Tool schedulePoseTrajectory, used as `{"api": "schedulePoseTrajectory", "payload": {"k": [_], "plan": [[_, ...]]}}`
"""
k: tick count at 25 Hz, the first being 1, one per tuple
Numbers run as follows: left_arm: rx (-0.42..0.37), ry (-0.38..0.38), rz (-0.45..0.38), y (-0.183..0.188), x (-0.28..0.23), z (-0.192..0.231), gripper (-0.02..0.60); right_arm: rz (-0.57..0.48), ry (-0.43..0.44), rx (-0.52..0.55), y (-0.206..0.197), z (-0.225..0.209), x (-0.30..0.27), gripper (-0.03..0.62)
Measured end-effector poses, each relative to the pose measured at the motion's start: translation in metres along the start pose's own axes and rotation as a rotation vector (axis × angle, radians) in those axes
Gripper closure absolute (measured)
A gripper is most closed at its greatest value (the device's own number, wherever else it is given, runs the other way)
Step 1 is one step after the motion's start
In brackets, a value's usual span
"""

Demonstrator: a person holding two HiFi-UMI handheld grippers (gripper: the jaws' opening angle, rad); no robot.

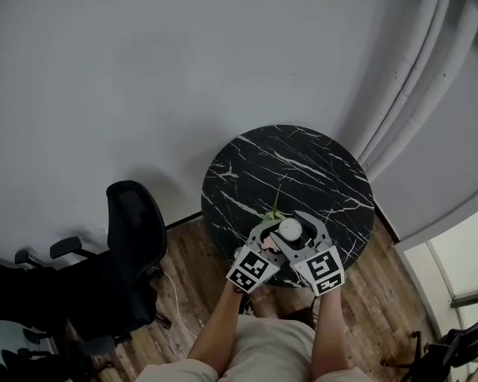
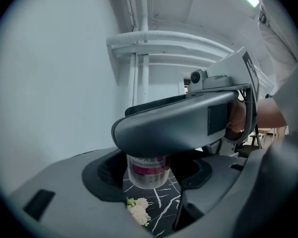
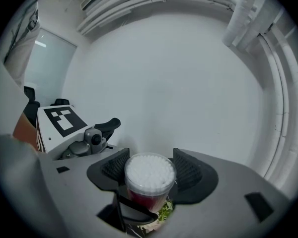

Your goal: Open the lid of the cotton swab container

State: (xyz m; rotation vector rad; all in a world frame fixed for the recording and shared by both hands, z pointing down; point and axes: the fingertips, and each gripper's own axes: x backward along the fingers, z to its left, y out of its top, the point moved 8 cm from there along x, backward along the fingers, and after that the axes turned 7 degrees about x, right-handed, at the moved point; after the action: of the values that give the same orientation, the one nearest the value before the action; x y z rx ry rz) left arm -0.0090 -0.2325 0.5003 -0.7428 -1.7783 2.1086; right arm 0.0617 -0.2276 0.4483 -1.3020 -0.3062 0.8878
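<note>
The cotton swab container is a clear round tub with a pink label, held over the near edge of the black marble table. In the right gripper view its top shows white swab heads under a clear lid. My right gripper is shut on it, with a ribbed pad pressing on each side at the rim. My left gripper closes on the tub's lower body. One of its dark fingers wraps the base. The right gripper's grey finger crosses above and hides the tub's top.
A small white and green flower sprig lies on the table just under the tub. A black office chair stands left of the table on the wooden floor. White walls and a curtain surround the table.
</note>
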Motion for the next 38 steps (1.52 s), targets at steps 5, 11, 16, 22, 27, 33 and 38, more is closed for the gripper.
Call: {"api": "schedulePoseTrajectory", "payload": {"k": [5, 11, 16, 22, 27, 33, 38], "plan": [[-0.049, 0.028, 0.01, -0.001, -0.002, -0.003, 0.316, 0.03, -0.006, 0.009, -0.001, 0.001, 0.002, 0.309], [0.003, -0.016, -0.004, -0.006, -0.004, -0.005, 0.316, 0.058, 0.003, -0.021, -0.004, -0.001, 0.004, 0.309], [0.001, -0.014, 0.002, -0.009, -0.004, -0.004, 0.316, 0.064, 0.048, -0.071, -0.008, -0.004, 0.002, 0.309], [-0.009, -0.001, 0.005, -0.01, 0.004, 0.0, 0.316, 0.056, 0.096, -0.128, -0.007, -0.003, -0.003, 0.309], [-0.036, 0.008, 0.018, -0.008, 0.01, 0.002, 0.316, 0.03, 0.131, -0.175, -0.006, -0.002, -0.005, 0.309], [-0.03, -0.013, 0.016, -0.008, 0.011, 0.001, 0.316, 0.011, 0.153, -0.238, -0.008, -0.004, -0.004, 0.309], [-0.058, -0.027, 0.042, -0.011, 0.008, -0.004, 0.318, -0.087, 0.233, -0.408, -0.004, -0.003, 0.005, 0.309]]}}
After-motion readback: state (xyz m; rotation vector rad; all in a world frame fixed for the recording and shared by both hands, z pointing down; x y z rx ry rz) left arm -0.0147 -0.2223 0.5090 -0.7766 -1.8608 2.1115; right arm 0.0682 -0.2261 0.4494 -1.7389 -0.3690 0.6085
